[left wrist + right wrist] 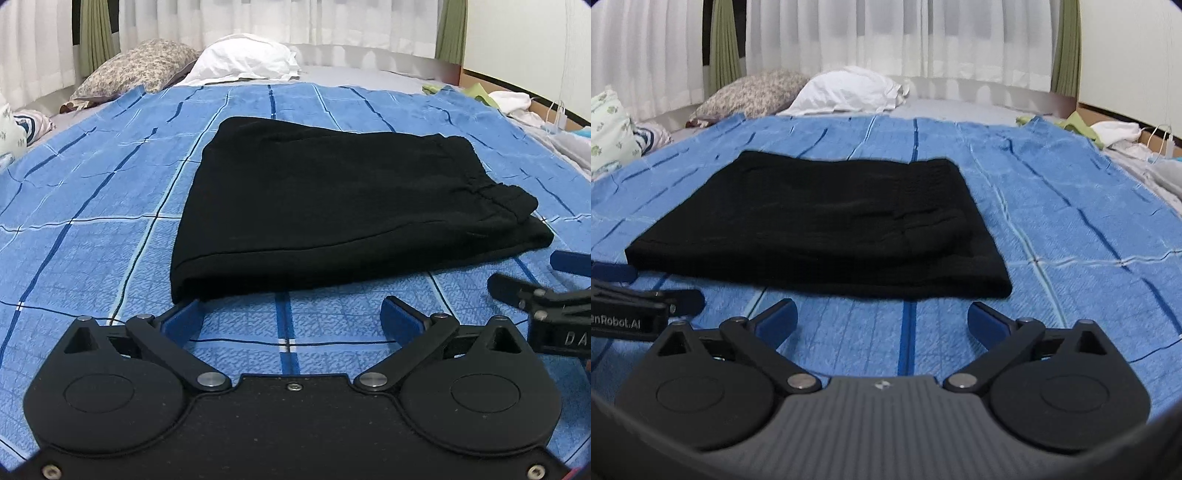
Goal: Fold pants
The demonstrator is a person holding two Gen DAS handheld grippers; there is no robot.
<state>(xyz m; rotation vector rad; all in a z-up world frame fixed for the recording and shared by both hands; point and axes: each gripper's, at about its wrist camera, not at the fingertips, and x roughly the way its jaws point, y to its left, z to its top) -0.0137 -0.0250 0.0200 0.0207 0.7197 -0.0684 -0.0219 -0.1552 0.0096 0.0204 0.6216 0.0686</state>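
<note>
The black pants (pixel 325 206) lie folded into a flat rectangle on the blue checked bedspread (pixel 92 206), elastic waistband at the right end. They also show in the right wrist view (pixel 820 225). My left gripper (pixel 291 317) is open and empty, just in front of the pants' near edge; its left finger nearly touches the near left corner. My right gripper (pixel 882 319) is open and empty, just in front of the near right part of the pants. Each gripper shows at the edge of the other's view.
A floral pillow (pixel 136 70) and a white pillow (pixel 243 55) lie at the head of the bed by white curtains (pixel 886 37). Loose clothes and a cable (pixel 554 114) lie at the right edge, more bedding (pixel 609 129) at the left.
</note>
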